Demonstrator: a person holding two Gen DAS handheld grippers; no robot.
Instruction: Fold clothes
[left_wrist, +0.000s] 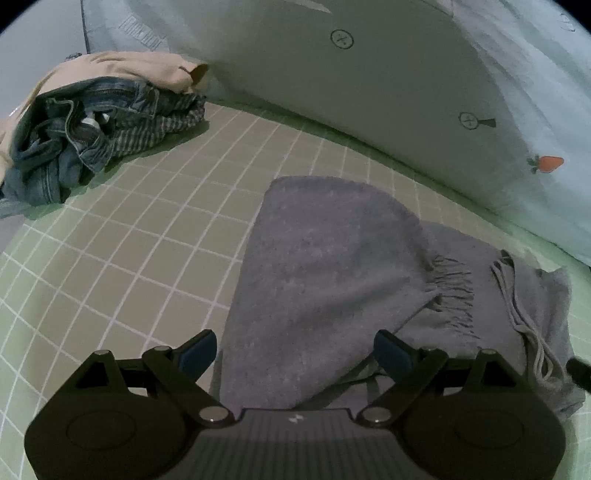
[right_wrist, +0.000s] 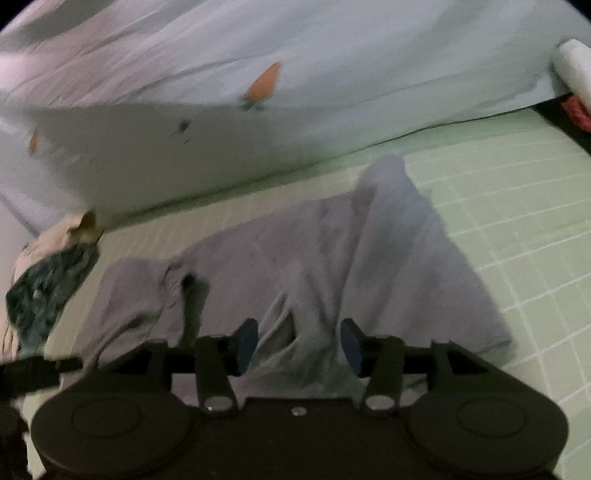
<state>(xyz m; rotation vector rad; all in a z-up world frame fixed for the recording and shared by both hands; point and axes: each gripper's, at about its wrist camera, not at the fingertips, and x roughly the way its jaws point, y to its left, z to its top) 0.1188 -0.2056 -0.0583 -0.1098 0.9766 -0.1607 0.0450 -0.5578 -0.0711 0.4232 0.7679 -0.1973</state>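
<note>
Pile (left_wrist: 92, 122) of denim, striped and beige clothes is seen at far left on the green grid mat (left_wrist: 147, 221), against the pale bedding (left_wrist: 406, 92) with carrot print.

Grey scarf (left_wrist: 321, 266) lies on the mat right of centre, doubled over: a broad upper layer is laid across a lower one, fringe (left_wrist: 450, 291) showing at the overlap, with loose tassels toward the right edge.

Handling, judged: soft, light, limp knit; no stiffness, so any lifted edge is expected to sag and drag. Fringe is likely to snag or slip; hold is better taken on the woven body at a corner or folded edge, both layers together.

Left gripper (left_wrist: 295, 350): fingers spread wide, scarf's near edge lying between them, nothing clamped. Whether the pads touch cloth cannot be told.

Right gripper (right_wrist: 299, 347): view blurred. Fingers are parted, a raised ridge of scarf (right_wrist: 314, 258) standing in the gap. Pads appear just clear of the cloth, so no grasp is recorded.

Fold stage is not settled: the lay fits 1 fold made or a loose drop.
</note>
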